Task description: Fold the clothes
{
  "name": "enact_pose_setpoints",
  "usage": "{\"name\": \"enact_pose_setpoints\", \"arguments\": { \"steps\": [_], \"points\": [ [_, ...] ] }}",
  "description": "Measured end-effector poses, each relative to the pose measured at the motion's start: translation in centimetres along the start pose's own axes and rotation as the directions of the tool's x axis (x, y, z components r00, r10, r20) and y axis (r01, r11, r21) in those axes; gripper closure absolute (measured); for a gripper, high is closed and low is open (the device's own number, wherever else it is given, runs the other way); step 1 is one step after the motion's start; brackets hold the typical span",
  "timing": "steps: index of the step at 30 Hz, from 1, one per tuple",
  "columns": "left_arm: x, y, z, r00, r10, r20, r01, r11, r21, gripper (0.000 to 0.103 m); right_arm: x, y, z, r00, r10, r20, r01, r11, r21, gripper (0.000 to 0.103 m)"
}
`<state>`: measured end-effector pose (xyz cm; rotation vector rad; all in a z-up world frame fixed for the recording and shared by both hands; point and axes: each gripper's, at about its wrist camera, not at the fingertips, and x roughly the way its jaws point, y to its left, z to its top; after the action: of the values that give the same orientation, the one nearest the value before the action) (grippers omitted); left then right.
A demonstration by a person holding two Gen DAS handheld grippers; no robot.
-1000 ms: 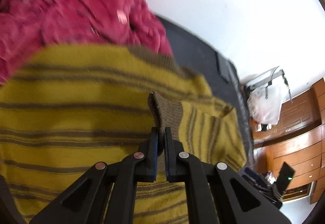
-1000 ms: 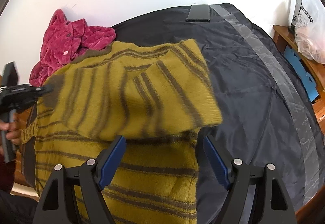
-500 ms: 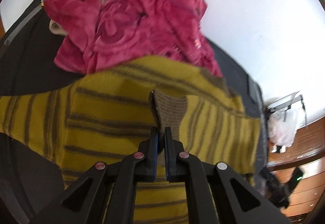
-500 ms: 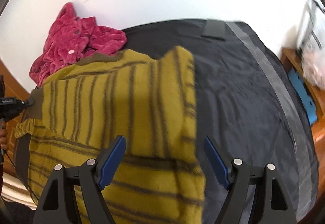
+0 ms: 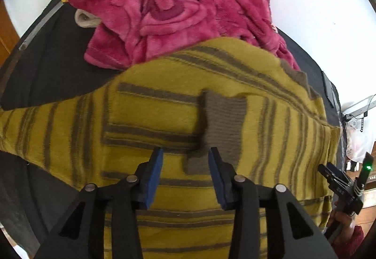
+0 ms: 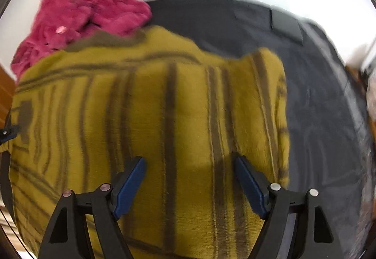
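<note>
A mustard-yellow sweater with brown stripes (image 5: 164,103) lies spread on a dark cloth-covered table (image 5: 47,66). One sleeve is folded across its body, and the brown cuff (image 5: 221,127) lies flat on it. My left gripper (image 5: 185,160) is open just above the cuff and holds nothing. In the right wrist view the sweater (image 6: 164,106) fills the middle. My right gripper (image 6: 188,172) is open above it and empty. The right gripper also shows at the left wrist view's right edge (image 5: 345,186).
A crumpled magenta fleece garment (image 5: 178,5) lies at the sweater's far side, also seen in the right wrist view (image 6: 77,14). A dark flat phone-like object (image 6: 285,24) lies at the table's far right. White wall behind; wooden furniture to the side.
My left gripper has opened and let go of the brown cuff, which now lies on the sweater. The right gripper stayed open and has shifted over the sweater, whose right sleeve now lies flat.
</note>
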<state>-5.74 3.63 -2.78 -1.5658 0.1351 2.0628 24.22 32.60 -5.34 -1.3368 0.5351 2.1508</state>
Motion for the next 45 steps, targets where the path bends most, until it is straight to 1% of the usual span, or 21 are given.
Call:
{"name": "enact_pose_setpoints", "arguments": {
  "steps": [2,4,7,9,13,14,18,20,22,23,24,25,26,27,28,29,31,35,39,43,45],
  "points": [
    [0.0,0.6,-0.2,1.000,0.024,0.002,-0.024,1.000,0.005,0.049,0.1,0.5,-0.2,1.000,-0.019,0.004,0.020,0.999,-0.037,0.021],
    [0.0,0.9,-0.5,0.999,0.034,-0.003,-0.034,0.999,0.015,0.046,0.4,1.2,-0.3,0.999,-0.048,0.006,0.048,0.996,-0.073,0.017],
    [0.1,1.3,-0.8,0.999,0.033,-0.010,-0.033,0.999,0.013,0.042,0.7,1.4,-0.3,0.999,-0.050,0.012,0.051,0.997,-0.060,0.013],
    [0.0,1.4,-1.0,1.000,0.026,-0.012,-0.025,1.000,0.008,0.040,0.8,1.6,-0.2,0.998,-0.059,0.011,0.059,0.996,-0.061,0.012],
    [-0.2,1.5,-1.4,1.000,0.006,-0.017,-0.006,1.000,-0.001,0.028,0.1,1.5,0.1,0.996,-0.087,-0.015,0.086,0.996,-0.029,0.012],
    [-0.2,1.5,-1.5,1.000,0.001,-0.018,-0.001,1.000,-0.005,0.027,-0.6,1.5,-0.2,0.996,-0.085,-0.005,0.085,0.996,-0.020,0.012],
    [-0.4,1.4,-2.7,0.999,-0.005,-0.034,0.004,1.000,-0.029,0.026,-3.6,3.7,-1.5,0.996,-0.022,0.082,0.027,0.998,-0.058,0.012],
    [-0.4,1.5,-3.3,0.999,-0.002,-0.042,0.000,0.999,-0.048,0.026,-3.6,5.1,-2.4,0.997,-0.008,0.073,0.017,0.991,-0.133,0.012],
    [-0.7,1.7,-3.9,0.999,-0.001,-0.043,-0.002,0.998,-0.068,0.026,-2.4,6.2,-3.3,1.000,0.002,0.026,0.003,0.983,-0.185,0.012],
    [-0.9,1.8,-4.3,0.999,0.001,-0.042,-0.004,0.997,-0.079,0.026,-1.9,6.1,-3.6,1.000,0.012,0.011,-0.010,0.982,-0.191,0.012],
    [-1.1,1.9,-4.6,0.999,0.004,-0.041,-0.007,0.996,-0.090,0.026,-1.4,6.1,-3.9,1.000,0.023,-0.004,-0.023,0.980,-0.197,0.010],
    [-1.5,2.0,-5.0,0.999,0.013,-0.039,-0.017,0.995,-0.100,0.026,-0.9,6.1,-4.3,0.999,0.033,-0.019,-0.036,0.978,-0.204,0.003],
    [-1.8,2.1,-5.4,0.999,0.021,-0.041,-0.025,0.994,-0.109,0.026,-0.8,6.4,-4.6,1.000,0.027,-0.011,-0.028,0.966,-0.256,0.000],
    [-2.1,2.2,-5.9,0.999,0.029,-0.043,-0.034,0.993,-0.117,0.026,-0.6,6.8,-4.9,1.000,0.021,-0.002,-0.021,0.952,-0.307,0.000],
    [-2.4,2.4,-6.3,0.998,0.037,-0.045,-0.042,0.992,-0.122,0.026,-0.7,6.9,-5.2,0.999,0.033,0.025,-0.022,0.943,-0.332,0.000],
    [-2.7,2.5,-6.7,0.998,0.044,-0.048,-0.050,0.990,-0.128,0.026,-0.7,6.6,-5.2,0.998,0.049,0.032,-0.036,0.946,-0.323,0.000],
    [-3.4,2.9,-7.5,0.997,0.059,-0.048,-0.065,0.986,-0.151,0.026,-0.8,6.2,-5.5,0.996,0.071,0.060,-0.047,0.939,-0.342,0.000],
    [-5.5,4.5,-9.3,0.997,0.071,-0.031,-0.076,0.972,-0.224,0.025,-0.7,5.9,-6.0,0.989,0.095,0.111,-0.052,0.937,-0.345,0.000],
    [-8.2,7.6,-11.0,0.993,0.116,-0.002,-0.112,0.948,-0.298,0.025,-0.6,5.7,-6.2,0.982,0.112,0.155,-0.052,0.937,-0.344,0.000],
    [-10.4,12.2,-11.6,0.990,0.141,0.028,-0.117,0.902,-0.416,0.025,-0.5,5.7,-6.1,0.981,0.113,0.156,-0.053,0.937,-0.346,0.000],
    [-11.1,14.7,-11.5,0.989,0.142,0.043,-0.105,0.875,-0.472,0.025,-0.6,5.9,-6.3,0.981,0.113,0.159,-0.052,0.937,-0.346,0.000]
  ]
}}
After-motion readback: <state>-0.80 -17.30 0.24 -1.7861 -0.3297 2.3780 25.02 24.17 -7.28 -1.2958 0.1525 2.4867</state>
